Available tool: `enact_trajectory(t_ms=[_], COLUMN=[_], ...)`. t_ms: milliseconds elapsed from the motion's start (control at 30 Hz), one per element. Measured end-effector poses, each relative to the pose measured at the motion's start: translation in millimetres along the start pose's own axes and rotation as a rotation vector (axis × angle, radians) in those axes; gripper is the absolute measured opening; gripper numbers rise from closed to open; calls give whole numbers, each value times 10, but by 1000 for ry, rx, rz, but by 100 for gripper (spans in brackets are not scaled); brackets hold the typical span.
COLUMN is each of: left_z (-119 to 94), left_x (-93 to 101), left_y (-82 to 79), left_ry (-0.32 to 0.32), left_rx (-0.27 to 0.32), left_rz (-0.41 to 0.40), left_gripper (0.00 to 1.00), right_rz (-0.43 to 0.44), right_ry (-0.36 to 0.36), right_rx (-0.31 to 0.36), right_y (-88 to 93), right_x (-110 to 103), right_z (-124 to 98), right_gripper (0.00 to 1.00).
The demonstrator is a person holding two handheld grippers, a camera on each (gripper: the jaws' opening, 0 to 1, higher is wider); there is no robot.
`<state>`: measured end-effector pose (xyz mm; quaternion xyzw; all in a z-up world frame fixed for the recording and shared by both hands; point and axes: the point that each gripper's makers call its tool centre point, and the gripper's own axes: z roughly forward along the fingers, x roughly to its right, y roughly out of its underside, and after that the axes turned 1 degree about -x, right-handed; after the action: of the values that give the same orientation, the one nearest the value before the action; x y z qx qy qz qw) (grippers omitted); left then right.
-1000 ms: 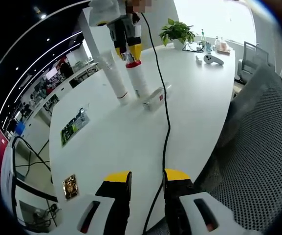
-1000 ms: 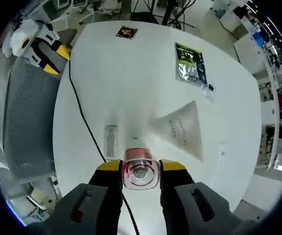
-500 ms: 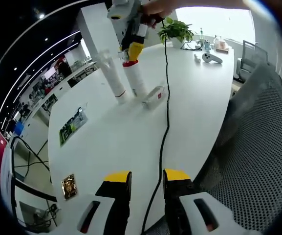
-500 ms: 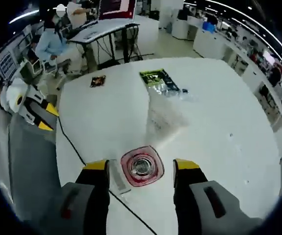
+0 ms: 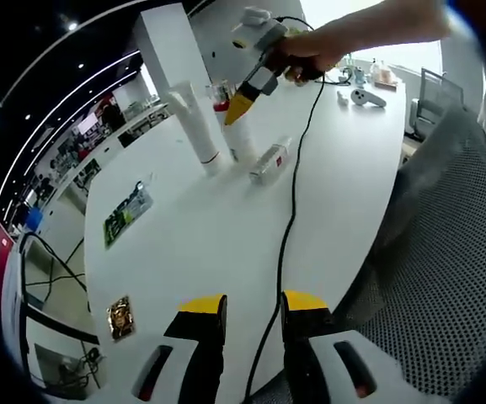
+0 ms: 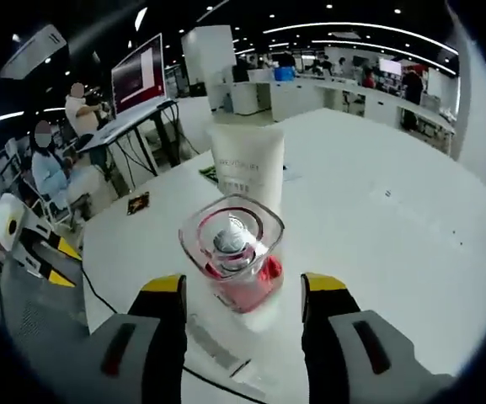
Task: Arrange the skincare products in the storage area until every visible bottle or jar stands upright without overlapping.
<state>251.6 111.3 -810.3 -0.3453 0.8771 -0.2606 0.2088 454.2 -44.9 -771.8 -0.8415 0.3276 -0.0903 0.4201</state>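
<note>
The jaws of the right gripper (image 6: pixel 243 295) stand wide apart at the bottom of the right gripper view, holding nothing, with the bottle (image 6: pixel 232 252) upright between and just beyond their yellow tips. Its clear, red-rimmed cap faces the camera. Right behind it, at the centre of the frame, a white tube (image 6: pixel 246 165) stands upright on the white surface (image 6: pixel 394 244), and a small flat box (image 6: pixel 213 347) lies at the bottle's foot, lower centre. A black cable (image 6: pixel 108 299) runs across the lower left

In the left gripper view the left gripper (image 5: pixel 253 305) sits at the bottom centre, its jaws a narrow gap apart and empty, over the near edge of the surface (image 5: pixel 226 236), with a black cable (image 5: pixel 286 227) passing between them. In the upper centre a hand (image 5: pixel 310 57) holds the right gripper (image 5: pixel 237 108) beside the bottle (image 5: pixel 223 97); the tube (image 5: pixel 196 126) stands just left of it and the box (image 5: pixel 269 162) lies just below. A green packet (image 5: pixel 126 215) lies at mid left and a small dark sachet (image 5: pixel 121 318) at lower left. A mesh chair (image 5: pixel 445 252) occupies the right side
</note>
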Motion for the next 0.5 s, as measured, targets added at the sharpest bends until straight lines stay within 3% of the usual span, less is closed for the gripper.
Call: enact_trajectory(t_ms=[267,500], left_z=[1,7], left_x=[-9,-12], left_y=[22,32], left_ry=[-1,0], left_rx=[-11,-14], left_rz=[-2,-1], left_gripper=[26,26], right_rz=[21,3], right_ry=[58,101], right_rx=[48,61], right_y=[-27,-52], right_x=[35,93], right_z=[137,185], right_gripper=[49,37])
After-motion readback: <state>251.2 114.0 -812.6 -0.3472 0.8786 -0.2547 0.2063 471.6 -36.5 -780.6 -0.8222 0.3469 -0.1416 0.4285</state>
